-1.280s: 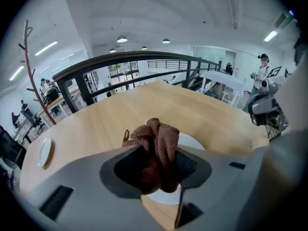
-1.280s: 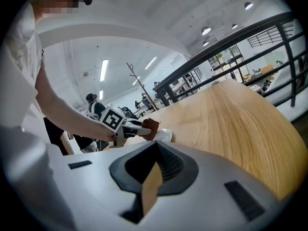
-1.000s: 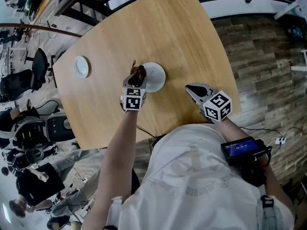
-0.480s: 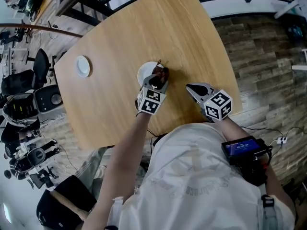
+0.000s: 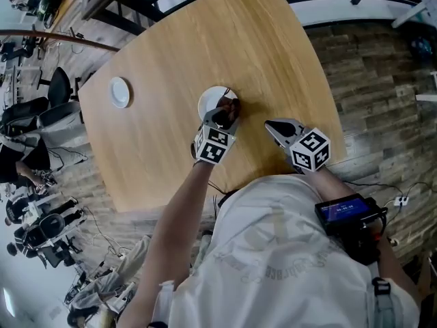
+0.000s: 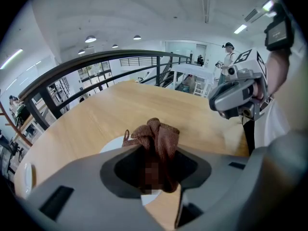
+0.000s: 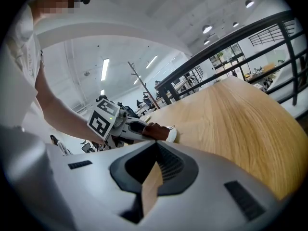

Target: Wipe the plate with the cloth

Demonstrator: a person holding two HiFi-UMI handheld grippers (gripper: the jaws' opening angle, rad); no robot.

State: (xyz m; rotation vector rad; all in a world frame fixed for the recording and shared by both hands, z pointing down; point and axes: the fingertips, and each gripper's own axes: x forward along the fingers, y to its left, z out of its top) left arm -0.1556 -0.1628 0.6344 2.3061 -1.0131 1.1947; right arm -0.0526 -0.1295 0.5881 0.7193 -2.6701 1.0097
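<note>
The plate (image 5: pixel 209 102) is set on a wooden table (image 5: pixel 266 46), a little in from the near edge where the person stands.

Nearest the person, the right gripper (image 5: pixel 272 126) is held low over the table just right of the plate. Its jaws are drawn together with nothing between them.

Just beyond it, the left gripper (image 5: pixel 224 115) is clamped on a bunched brown cloth (image 5: pixel 231 106). The cloth is pressed down at the plate's right part, while the plate's left part is left bare and white.

Wiping is judged to be under way: cloth and plate are in contact, but only part of the surface is covered. The bare left part is judged still to be wiped. How clean the plate is cannot be told.

Room to the right is limited by the right gripper close by. Left of the plate and beyond it, broad bare wood is offered for sweeping strokes.

Farther left, a small saucer (image 5: pixel 120 92) is seen well apart, close to the table's left edge. Past the far edge, a dark railing (image 6: pixel 96 66) is seen.
</note>
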